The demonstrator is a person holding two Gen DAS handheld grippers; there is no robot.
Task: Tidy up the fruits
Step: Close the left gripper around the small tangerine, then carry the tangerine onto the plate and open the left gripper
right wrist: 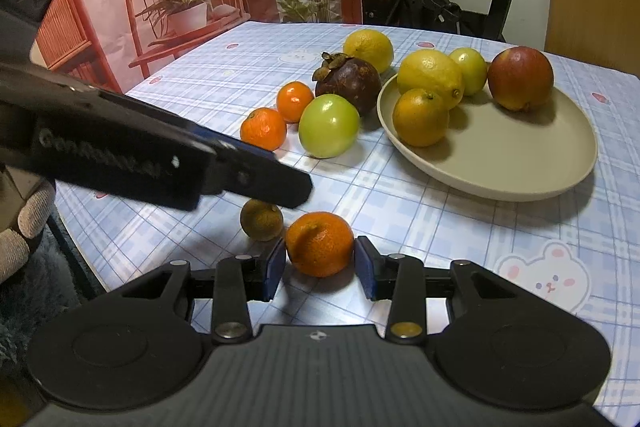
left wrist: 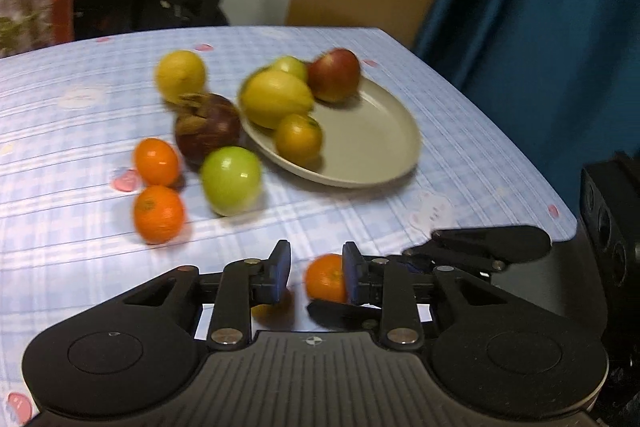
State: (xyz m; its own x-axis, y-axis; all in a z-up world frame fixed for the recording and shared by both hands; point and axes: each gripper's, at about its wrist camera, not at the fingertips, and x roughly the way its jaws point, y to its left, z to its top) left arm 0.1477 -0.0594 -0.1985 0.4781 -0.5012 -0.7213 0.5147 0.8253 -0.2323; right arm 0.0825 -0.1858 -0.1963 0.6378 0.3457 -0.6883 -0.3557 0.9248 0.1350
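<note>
Nearest, we see the right gripper (right wrist: 320, 263) pinching a mandarin (right wrist: 319, 243) on the counter (right wrist: 440, 227); the left gripper (left wrist: 316, 273) has its jaws drawn in, nothing between. Beyond, loose fruit (right wrist: 329, 125) lies beside the plate (right wrist: 520, 163).

Motion blur is smearing the fruits and plate (left wrist: 372, 151) in the left wrist view. The left gripper (right wrist: 256, 171) is covering the top of a dull greenish fruit (right wrist: 262, 221), whose kind is staying unclear. The right-hand pad (left wrist: 352, 277) is hiding part of an orange mandarin (left wrist: 325, 277).
</note>
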